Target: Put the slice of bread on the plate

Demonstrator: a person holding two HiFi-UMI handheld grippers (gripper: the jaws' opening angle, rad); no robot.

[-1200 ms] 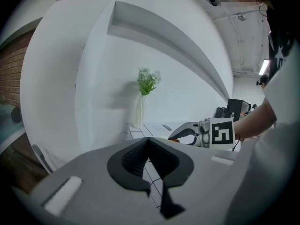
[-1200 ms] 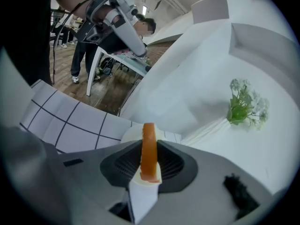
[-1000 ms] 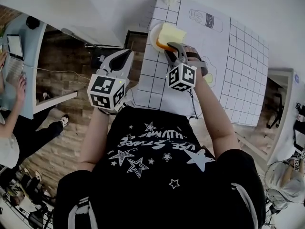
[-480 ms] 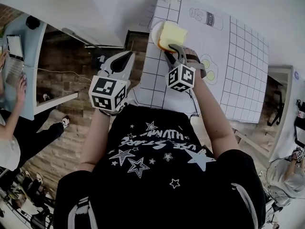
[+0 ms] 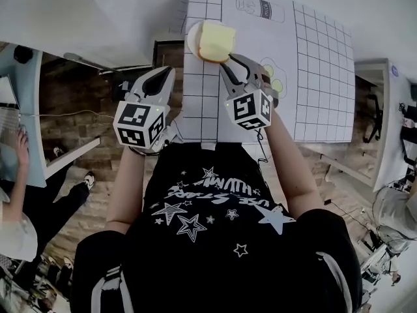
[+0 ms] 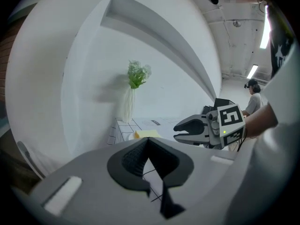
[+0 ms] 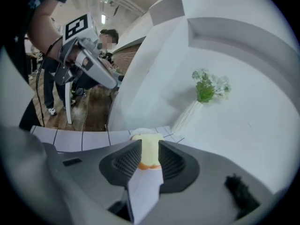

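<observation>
The pale yellow slice of bread [image 5: 217, 41] lies on the small white plate [image 5: 192, 32] at the far left corner of the gridded mat. My right gripper [image 5: 236, 65] hovers just short of it. Its jaws are closing, stand wide apart and have nothing between them. In the right gripper view the bread [image 7: 149, 146] shows through the gap ahead of the right gripper [image 7: 150, 154], resting on the plate [image 7: 138, 134]. My left gripper [image 5: 166, 72] hangs shut and empty off the table's left edge. The left gripper [image 6: 148, 140] looks towards the bread [image 6: 146, 133] and the right gripper [image 6: 183, 127].
A white vase with a green sprig [image 7: 206, 86] stands by the wall behind the plate. The white mat [image 5: 313, 77] carries drawings of a milk bottle [image 5: 260, 8] and an egg. Wooden floor lies left of the table, where people stand.
The right gripper's jaws have spread and the gripper has drawn back and up from the bread, rolling as it went. The bread stays on the plate. The left gripper has barely moved.
</observation>
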